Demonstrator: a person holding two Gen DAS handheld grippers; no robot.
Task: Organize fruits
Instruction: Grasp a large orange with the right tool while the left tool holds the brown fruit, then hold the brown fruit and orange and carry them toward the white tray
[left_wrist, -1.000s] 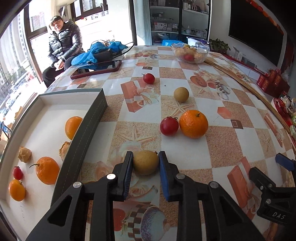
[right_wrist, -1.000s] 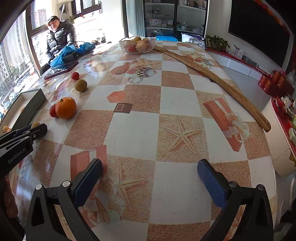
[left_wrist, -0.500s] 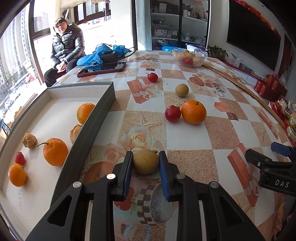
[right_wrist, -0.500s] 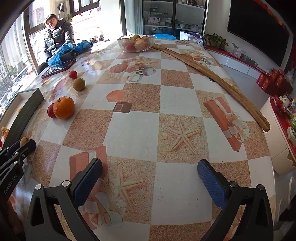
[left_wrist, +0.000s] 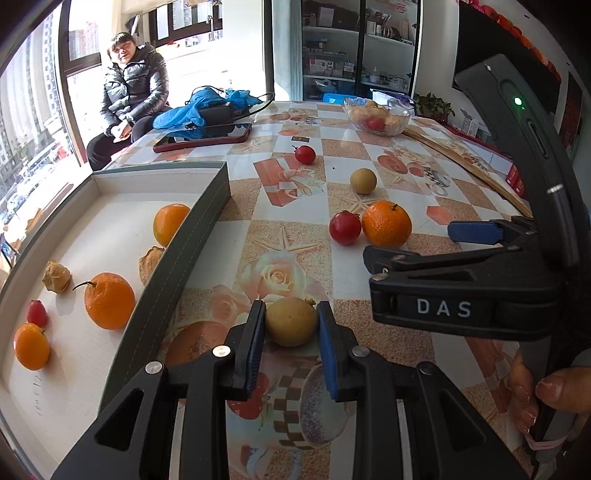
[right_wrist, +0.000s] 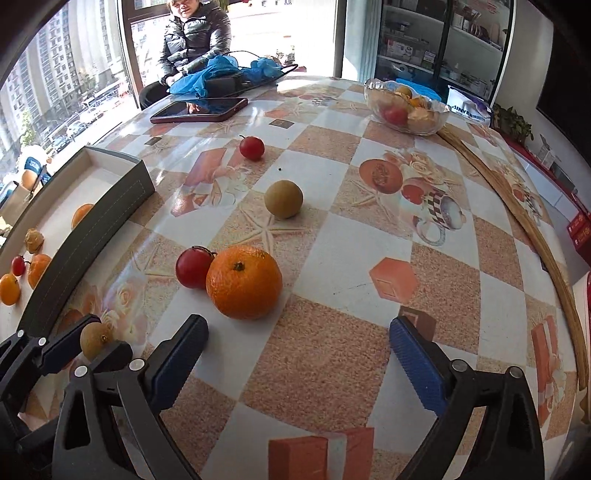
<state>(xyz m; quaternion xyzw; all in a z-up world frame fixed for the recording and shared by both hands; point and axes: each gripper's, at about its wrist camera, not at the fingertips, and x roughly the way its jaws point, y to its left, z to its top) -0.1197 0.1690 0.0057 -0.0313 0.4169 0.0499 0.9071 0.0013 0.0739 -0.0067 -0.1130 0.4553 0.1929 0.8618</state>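
My left gripper (left_wrist: 291, 325) is shut on a small tan round fruit (left_wrist: 291, 322), held just right of the grey-walled tray (left_wrist: 192, 236). The tray's white floor carries several oranges, a small red fruit and dried brown fruits. My right gripper (right_wrist: 297, 328) has wide jaws that are closing, with nothing between them. An orange (right_wrist: 243, 282) touching a red fruit (right_wrist: 195, 266) lies just ahead of its left finger. Farther back sit another tan fruit (right_wrist: 283, 198) and a small red fruit (right_wrist: 252, 147). The right gripper (left_wrist: 410, 243) also shows at the right of the left wrist view.
A glass bowl of fruit (right_wrist: 406, 107) stands at the back right. A dark phone (right_wrist: 199, 110) and a blue jacket (right_wrist: 221, 74) lie at the back, where a person (right_wrist: 195, 40) sits by the window. A long wooden stick (right_wrist: 524, 221) runs along the table's right edge.
My right gripper has swung left to just behind the orange and red fruit, and its jaws have narrowed a little. My left gripper keeps its hold on the tan fruit.
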